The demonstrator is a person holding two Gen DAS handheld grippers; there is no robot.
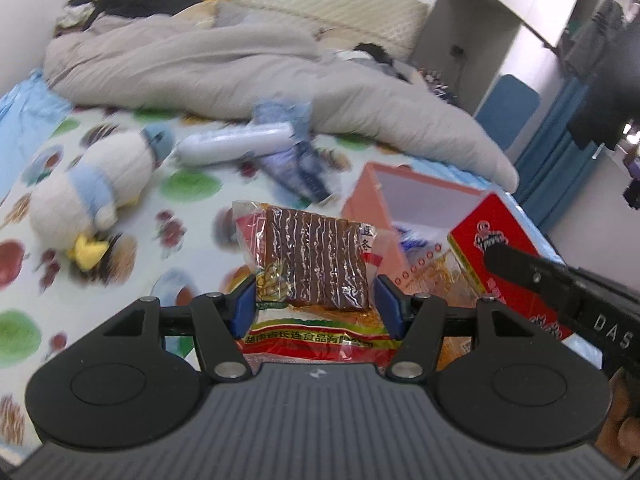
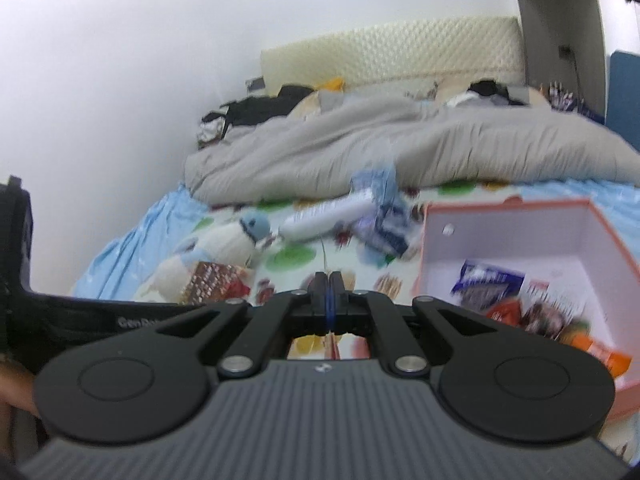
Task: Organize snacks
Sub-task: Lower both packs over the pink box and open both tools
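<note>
My left gripper point(image 1: 316, 300) is shut on a clear packet of brown ridged snack point(image 1: 316, 258) and holds it above the bed, left of the pink box point(image 1: 360, 208). The packet also shows at the left of the right wrist view point(image 2: 212, 282). My right gripper point(image 2: 330, 280) is shut and empty, left of the pink box point(image 2: 600, 228), which holds several snack packets point(image 2: 488, 284). A red snack box point(image 1: 500, 248) and an orange packet point(image 1: 440, 276) lie by the pink box. The right gripper's body point(image 1: 560, 288) crosses the right of the left wrist view.
A white and blue plush penguin point(image 1: 100, 188) lies on the fruit-print sheet. A white tube-shaped packet point(image 1: 236, 144) and blue packets point(image 1: 296, 168) lie beyond it. A grey duvet point(image 1: 240, 68) covers the far half of the bed. The wall is at the left.
</note>
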